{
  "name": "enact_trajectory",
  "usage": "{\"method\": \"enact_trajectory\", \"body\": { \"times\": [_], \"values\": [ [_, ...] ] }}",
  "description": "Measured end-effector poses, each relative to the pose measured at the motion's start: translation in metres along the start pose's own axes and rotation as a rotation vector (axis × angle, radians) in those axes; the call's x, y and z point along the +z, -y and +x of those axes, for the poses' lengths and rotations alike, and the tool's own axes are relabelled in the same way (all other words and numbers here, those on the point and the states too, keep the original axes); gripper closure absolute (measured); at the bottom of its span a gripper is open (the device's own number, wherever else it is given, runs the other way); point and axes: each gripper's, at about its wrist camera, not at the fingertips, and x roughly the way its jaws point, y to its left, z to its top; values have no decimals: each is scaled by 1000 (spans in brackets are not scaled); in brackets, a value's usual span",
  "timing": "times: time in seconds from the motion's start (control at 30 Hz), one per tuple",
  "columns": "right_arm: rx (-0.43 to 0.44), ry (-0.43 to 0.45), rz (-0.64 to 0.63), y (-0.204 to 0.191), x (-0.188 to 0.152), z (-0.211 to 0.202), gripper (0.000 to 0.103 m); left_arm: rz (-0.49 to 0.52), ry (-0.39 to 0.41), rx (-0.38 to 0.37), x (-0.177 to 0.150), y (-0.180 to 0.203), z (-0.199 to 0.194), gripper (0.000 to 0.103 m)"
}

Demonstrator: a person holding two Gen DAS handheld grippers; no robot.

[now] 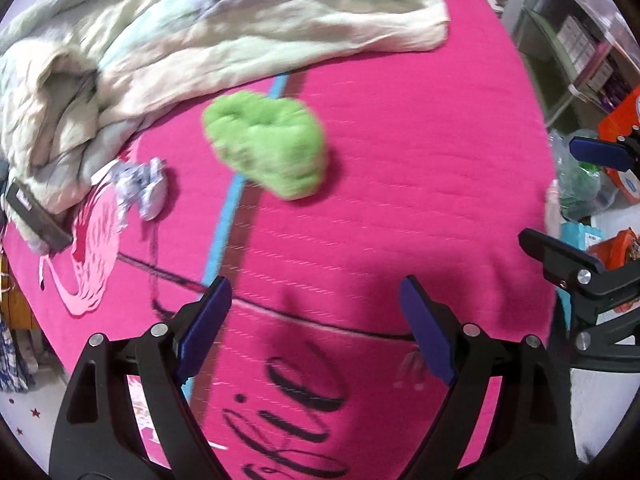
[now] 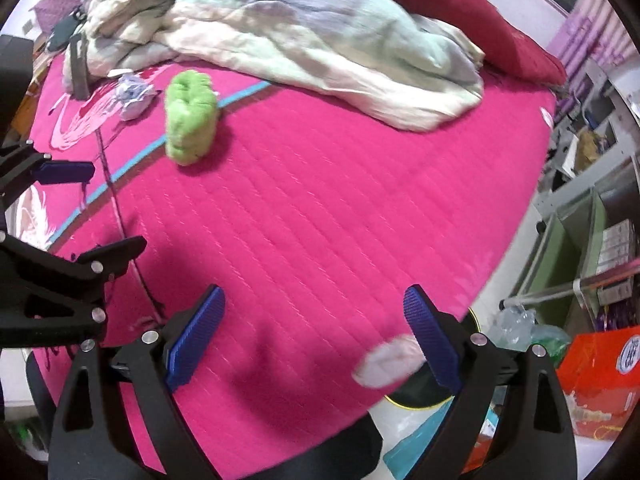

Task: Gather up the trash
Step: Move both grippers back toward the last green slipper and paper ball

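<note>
A crumpled white-and-grey paper wad (image 1: 142, 186) lies on the pink bed cover (image 1: 400, 160) at the left, next to a fuzzy green cloth (image 1: 268, 144). Both also show in the right wrist view, the wad (image 2: 134, 94) and the green cloth (image 2: 191, 118). My left gripper (image 1: 316, 332) is open and empty over the near part of the bed. My right gripper (image 2: 314, 336) is open; a blurred whitish scrap (image 2: 388, 362) is in mid-air beside its right finger, above a dark bin with a yellow rim (image 2: 420, 398) by the bed's edge.
A pale rumpled quilt (image 2: 320, 40) and a red pillow (image 2: 460, 12) fill the far side of the bed. A dark flat object (image 1: 36, 216) lies at the left edge. An orange box (image 2: 600, 376), plastic bags (image 2: 520, 324) and shelves (image 2: 600, 240) stand on the right.
</note>
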Motion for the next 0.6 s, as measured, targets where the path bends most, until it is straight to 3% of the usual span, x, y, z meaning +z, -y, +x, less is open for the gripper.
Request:
{"method": "enact_trajectory", "body": {
  "times": [0.6],
  "values": [
    [48, -1, -38, -79, 62, 17, 16, -15, 22, 18, -5, -98, 8, 16]
  ]
}}
